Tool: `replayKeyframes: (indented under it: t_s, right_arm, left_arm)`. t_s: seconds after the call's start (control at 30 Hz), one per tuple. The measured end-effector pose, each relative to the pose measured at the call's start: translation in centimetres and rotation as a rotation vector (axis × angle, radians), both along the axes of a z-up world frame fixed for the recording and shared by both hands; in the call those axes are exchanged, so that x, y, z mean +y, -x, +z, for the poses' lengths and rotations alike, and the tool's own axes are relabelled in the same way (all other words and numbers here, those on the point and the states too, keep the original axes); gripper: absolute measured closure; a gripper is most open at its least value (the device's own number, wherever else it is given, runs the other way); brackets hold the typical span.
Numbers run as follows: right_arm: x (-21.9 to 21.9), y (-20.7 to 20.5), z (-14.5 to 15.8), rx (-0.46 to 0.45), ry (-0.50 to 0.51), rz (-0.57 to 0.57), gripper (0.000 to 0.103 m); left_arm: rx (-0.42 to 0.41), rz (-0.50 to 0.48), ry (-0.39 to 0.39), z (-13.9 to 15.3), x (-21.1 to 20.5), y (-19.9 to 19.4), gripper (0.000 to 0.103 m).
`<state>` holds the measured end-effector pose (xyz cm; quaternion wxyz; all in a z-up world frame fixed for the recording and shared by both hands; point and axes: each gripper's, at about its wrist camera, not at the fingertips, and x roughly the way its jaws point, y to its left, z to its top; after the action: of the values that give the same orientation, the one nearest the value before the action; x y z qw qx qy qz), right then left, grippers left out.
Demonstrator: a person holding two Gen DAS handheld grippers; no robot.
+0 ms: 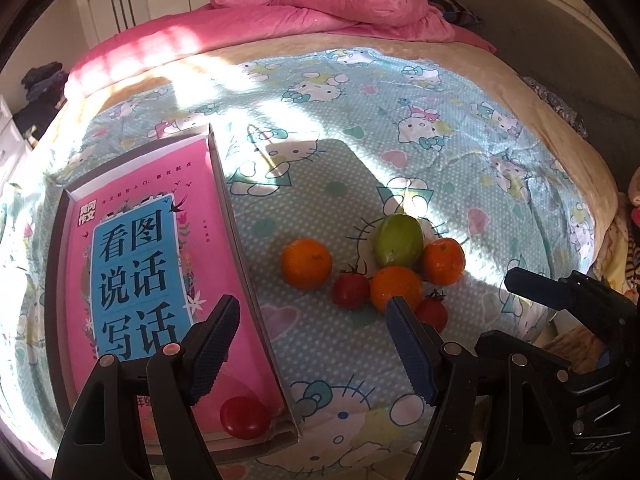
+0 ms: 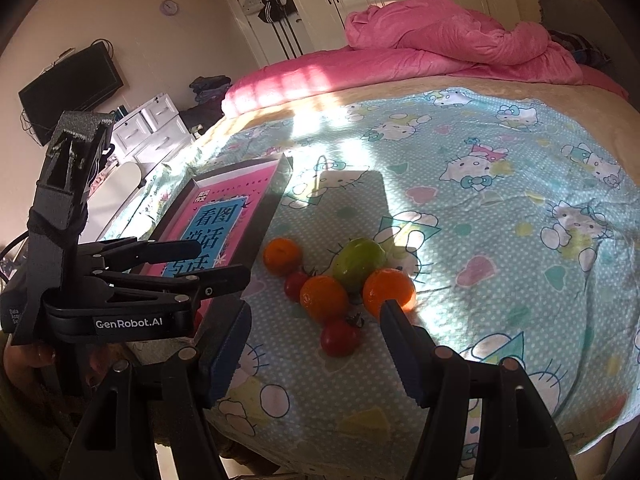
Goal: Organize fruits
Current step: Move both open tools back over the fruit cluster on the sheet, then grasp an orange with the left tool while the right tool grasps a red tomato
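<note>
While your left gripper (image 1: pixel 312 322) and right gripper (image 2: pixel 314 328) both stand spread and empty, the fruits sit at centre frame on the cartoon bedsheet (image 1: pixel 460 152): three oranges (image 1: pixel 306 264), a green fruit (image 1: pixel 399 239), two tomatoes (image 1: pixel 351 291). One red tomato (image 1: pixel 245 417) lies in the box (image 1: pixel 224 184), lower left.

– What carries everything?
– A bed with a pale blue cartoon-cat sheet (image 1: pixel 400 92).
– What lies on it?
– A shallow tray lined with a pink book cover (image 1: pixel 224 184), a rumpled pink quilt (image 1: pixel 320 4), three oranges (image 1: pixel 306 263), one green fruit (image 1: pixel 398 238), two small red tomatoes (image 1: pixel 351 290).
</note>
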<state>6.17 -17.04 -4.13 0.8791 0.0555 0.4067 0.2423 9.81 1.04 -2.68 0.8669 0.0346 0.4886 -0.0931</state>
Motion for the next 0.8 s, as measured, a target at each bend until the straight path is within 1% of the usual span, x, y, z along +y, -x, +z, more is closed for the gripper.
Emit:
replayKeyframes:
  t_s: [0.3, 0.37, 0.43, 0.57, 0.63, 0.8]
  right_arm:
    - [0.4, -0.5, -1.4, 0.046, 0.015, 0.005, 0.037]
    - [0.4, -0.7, -1.6, 0.055, 0.014, 0.003, 0.037]
    - [0.3, -0.8, -1.8, 0.063, 0.011, 0.000, 0.037]
    - [0.3, -1.2, -2.4, 0.085, 0.010, -0.009, 0.037]
    - [0.2, -1.3, -2.7, 0.097, 0.009, -0.010, 0.037]
    - [0.4, -1.9, -3.8, 0.135, 0.025, -0.013, 0.037]
  left_arm:
    - [0.050, -0.013, 0.019, -0.8, 0.0, -2.2, 0.026]
    - [0.065, -0.012, 0.043, -1.0, 0.1, -2.9, 0.030]
    - [0.082, -0.011, 0.051, -1.3, 0.1, -3.4, 0.034]
    - [0.101, -0.013, 0.046, -1.7, -0.2, -4.3, 0.037]
    - [0.119, -0.006, 0.055, -2.0, -0.2, -4.8, 0.043]
    - [0.160, 0.002, 0.055, -2.7, -0.6, -5.8, 0.044]
